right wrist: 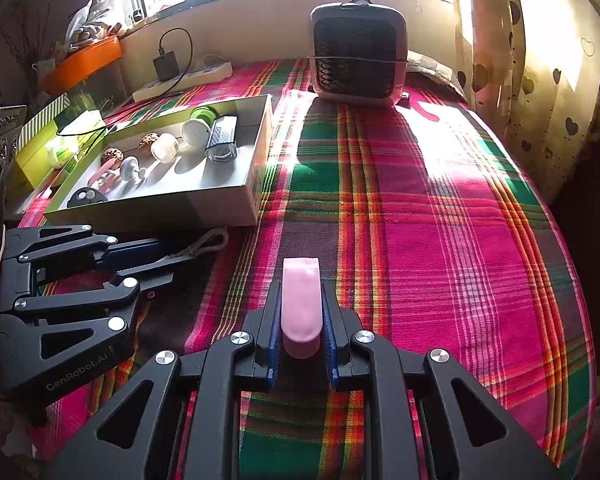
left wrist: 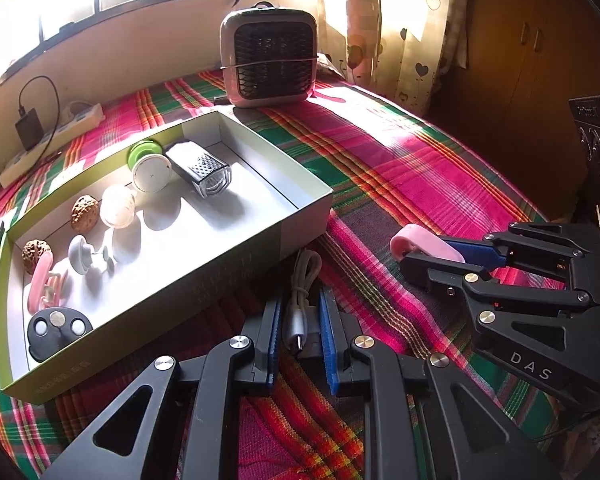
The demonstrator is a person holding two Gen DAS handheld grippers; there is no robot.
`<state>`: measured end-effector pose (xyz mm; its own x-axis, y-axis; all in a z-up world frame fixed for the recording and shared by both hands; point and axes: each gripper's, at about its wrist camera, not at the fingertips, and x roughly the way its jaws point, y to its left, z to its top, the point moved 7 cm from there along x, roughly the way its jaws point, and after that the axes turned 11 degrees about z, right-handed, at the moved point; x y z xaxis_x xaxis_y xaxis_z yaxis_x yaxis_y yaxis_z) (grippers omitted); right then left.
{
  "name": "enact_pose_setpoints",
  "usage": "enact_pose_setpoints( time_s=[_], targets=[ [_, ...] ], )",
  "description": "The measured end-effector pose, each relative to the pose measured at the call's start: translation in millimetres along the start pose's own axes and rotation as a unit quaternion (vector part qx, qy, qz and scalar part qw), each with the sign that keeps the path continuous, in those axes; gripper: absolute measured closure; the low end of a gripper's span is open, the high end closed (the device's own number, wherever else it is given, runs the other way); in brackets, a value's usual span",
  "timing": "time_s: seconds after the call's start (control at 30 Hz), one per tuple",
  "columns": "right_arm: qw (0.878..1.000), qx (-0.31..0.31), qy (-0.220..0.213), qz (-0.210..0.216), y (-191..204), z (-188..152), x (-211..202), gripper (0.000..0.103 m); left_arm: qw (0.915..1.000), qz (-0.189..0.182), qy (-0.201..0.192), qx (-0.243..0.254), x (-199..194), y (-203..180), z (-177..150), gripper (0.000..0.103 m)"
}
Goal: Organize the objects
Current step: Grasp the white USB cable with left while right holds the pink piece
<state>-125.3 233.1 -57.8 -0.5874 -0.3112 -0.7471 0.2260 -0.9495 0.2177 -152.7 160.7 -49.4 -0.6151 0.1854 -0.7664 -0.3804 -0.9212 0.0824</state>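
Observation:
My left gripper is shut on a bundled white USB cable that lies on the plaid cloth just in front of the open cardboard box. The right wrist view shows the left gripper low on the left with the cable at its tips. My right gripper is shut on a pink oblong object, held just over the cloth. In the left wrist view the right gripper and the pink object are to the right. The box holds several small items, among them a grater and a green-and-white round container.
A small heater-like appliance stands at the far end of the plaid-covered surface. A power strip with a black charger lies at the back left. A green box and an orange tray sit beyond the cardboard box. Curtains hang at the right.

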Motion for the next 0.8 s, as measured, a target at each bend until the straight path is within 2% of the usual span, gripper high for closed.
enact_pose_setpoints(
  time_s=[0.33,0.8],
  targets=[
    [1.0,0.001,-0.002,0.002,4.3,-1.0,-2.7,0.084,1.0,-0.001,0.0,-0.009,-3.8,3.1,-3.7,0.087],
    [1.0,-0.009,-0.009,0.004,19.2,2.3,-12.2,0.084,0.9995,0.0,-0.023,-0.022,-26.1,13.6,-7.0,0.087]
  ],
)
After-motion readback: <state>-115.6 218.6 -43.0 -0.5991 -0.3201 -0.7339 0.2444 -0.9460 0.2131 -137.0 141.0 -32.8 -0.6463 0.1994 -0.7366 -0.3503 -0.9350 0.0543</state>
